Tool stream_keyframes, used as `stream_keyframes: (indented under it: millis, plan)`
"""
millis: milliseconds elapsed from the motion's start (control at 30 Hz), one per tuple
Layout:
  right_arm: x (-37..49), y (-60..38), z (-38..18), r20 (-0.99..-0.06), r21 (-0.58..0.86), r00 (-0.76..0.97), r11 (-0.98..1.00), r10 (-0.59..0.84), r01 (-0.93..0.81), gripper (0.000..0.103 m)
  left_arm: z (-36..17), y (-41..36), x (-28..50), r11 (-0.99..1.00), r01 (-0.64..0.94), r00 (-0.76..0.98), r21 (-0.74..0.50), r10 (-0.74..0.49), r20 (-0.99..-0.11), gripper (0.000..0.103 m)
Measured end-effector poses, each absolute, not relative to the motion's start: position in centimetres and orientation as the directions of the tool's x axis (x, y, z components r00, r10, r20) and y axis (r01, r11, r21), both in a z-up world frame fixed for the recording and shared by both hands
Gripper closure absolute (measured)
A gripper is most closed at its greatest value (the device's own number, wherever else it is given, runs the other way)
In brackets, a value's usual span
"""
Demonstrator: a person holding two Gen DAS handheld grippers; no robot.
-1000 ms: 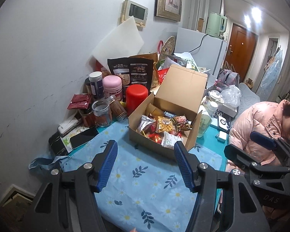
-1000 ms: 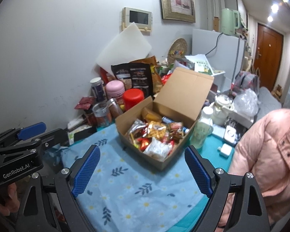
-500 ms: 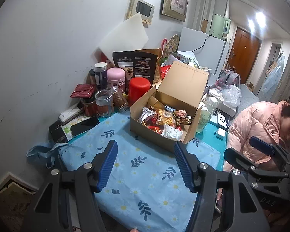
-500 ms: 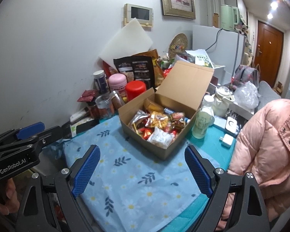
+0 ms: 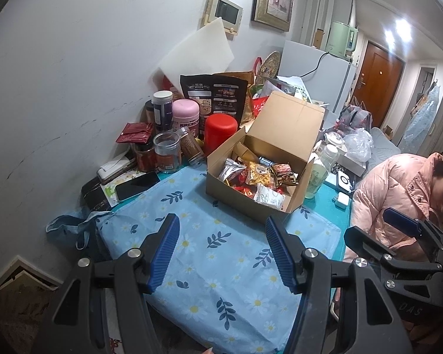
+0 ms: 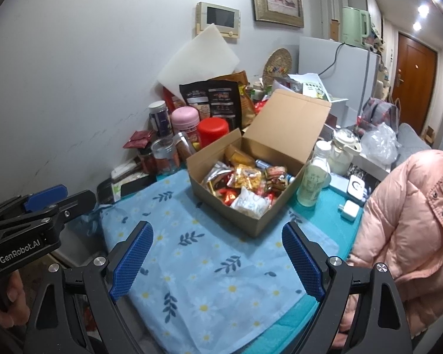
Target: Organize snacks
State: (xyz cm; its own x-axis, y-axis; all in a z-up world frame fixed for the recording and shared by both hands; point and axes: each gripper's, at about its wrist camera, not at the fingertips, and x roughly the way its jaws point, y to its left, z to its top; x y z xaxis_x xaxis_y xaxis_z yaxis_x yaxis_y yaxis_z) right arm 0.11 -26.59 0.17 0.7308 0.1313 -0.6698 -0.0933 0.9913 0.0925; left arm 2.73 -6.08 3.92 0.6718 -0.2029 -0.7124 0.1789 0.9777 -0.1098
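Light-blue daisy-print cloth (image 5: 221,253) covers near tabletop. Open brown cardboard box (image 6: 221,203) sits at cloth's far edge, lid flap upright. Left gripper (image 5: 221,250) hovers over cloth, jaws parted, empty. Right gripper (image 6: 217,253) likewise, jaws wide, empty. Assorted foil and plastic snack packets (image 5: 260,178) heaped inside box.

Open cardboard box (image 5: 252,200), lid raised, full of mixed snack packets (image 5: 258,174), on floral cloth.

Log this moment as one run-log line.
left tool: open, empty | right tool: open, empty | cardboard box: lid up, snack packets inside | stage: approach
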Motion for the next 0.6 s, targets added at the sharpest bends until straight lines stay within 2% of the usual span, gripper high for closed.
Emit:
stream_keyframes:
  millis: [600]
  plan:
    - [0.36,-25.69,0.23,-0.672,0.089,0.726,0.989,0.144,-0.114,0.013,3.93,-5.56,2.47,0.983,0.154,0.675,-0.095,-0.175,-0.717,0.043]
